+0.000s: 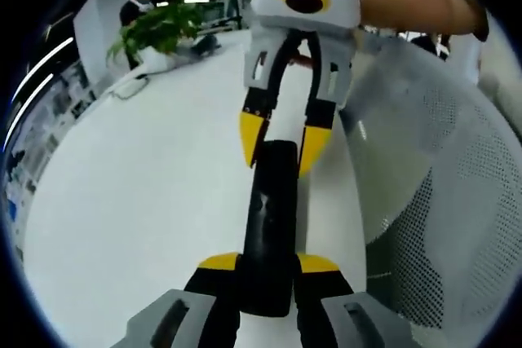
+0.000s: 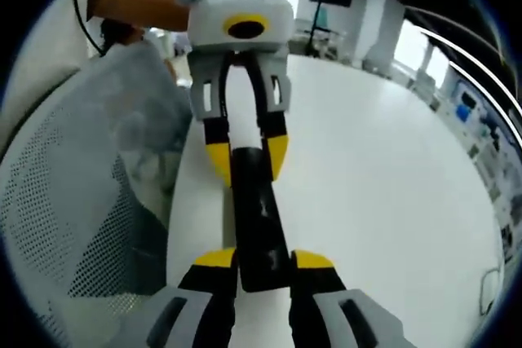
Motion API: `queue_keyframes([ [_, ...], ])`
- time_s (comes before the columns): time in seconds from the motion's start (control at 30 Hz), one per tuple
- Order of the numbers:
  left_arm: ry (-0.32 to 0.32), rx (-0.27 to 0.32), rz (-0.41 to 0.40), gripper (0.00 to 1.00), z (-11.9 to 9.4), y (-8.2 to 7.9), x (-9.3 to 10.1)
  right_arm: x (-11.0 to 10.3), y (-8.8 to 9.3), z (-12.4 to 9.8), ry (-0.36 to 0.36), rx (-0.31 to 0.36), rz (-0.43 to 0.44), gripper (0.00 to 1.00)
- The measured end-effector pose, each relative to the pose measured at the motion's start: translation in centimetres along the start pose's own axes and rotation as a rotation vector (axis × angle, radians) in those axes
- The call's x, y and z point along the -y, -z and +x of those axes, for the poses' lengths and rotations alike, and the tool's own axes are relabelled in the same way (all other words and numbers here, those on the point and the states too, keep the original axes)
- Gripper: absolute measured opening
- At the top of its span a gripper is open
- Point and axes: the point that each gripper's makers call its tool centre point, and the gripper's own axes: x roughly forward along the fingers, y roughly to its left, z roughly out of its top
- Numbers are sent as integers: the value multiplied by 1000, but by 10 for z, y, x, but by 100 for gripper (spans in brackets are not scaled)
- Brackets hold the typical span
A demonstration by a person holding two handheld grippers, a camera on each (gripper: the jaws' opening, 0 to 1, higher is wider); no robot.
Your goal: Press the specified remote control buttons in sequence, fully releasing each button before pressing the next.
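A long black remote control [image 1: 269, 218] is held lengthwise between the two grippers, above the white table [image 1: 147, 201]. In the left gripper view, my left gripper [image 1: 269, 262] is shut on the remote's near end, its yellow-tipped jaws pressed to both sides. My right gripper [image 1: 281, 140] comes in from the top and clamps the far end. In the right gripper view the same remote [image 2: 257, 218] runs up from my right gripper [image 2: 263, 260], which is shut on it, to my left gripper [image 2: 246, 156] at the other end. The buttons cannot be made out.
A white mesh chair [image 1: 440, 169] stands close beside the table edge, seen also as the chair [image 2: 73, 201] in the right gripper view. A potted green plant [image 1: 159, 30] sits at the table's far end. A person's forearm [image 1: 416, 6] reaches in behind the right gripper.
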Motion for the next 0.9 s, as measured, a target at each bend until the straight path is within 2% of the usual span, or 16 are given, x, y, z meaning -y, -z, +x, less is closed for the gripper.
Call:
queue_keyframes([
  [0.9, -12, -3, 21, 24, 0, 7, 7, -8, 8, 12, -12, -19, -5, 21],
])
